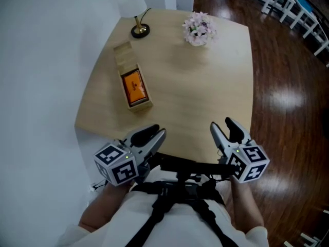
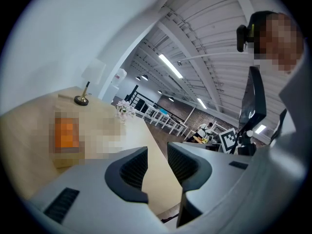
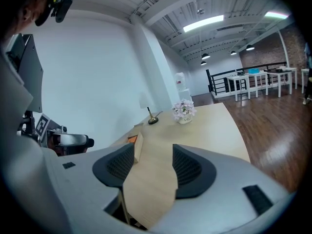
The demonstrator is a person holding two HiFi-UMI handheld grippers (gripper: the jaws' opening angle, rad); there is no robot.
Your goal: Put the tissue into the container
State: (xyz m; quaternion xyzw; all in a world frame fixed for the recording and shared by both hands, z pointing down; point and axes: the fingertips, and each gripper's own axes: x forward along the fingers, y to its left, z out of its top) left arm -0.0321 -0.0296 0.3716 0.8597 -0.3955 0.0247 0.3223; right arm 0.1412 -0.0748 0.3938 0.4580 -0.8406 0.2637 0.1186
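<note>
Head view, left hand-held gripper and right hand-held gripper wide, empty, orange pack in container illegible

The orange thing in the wooden container is too small to identify.

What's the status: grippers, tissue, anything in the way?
Left gripper open, empty; right gripper open, empty, both at near edge of table. Orange pack lies in wooden box, untouched. Nothing between grippers and box.

One table bears one wooden container, one orange packet, one lamp and one flower pot, alongside two grippers: left gripper, right gripper.
</note>
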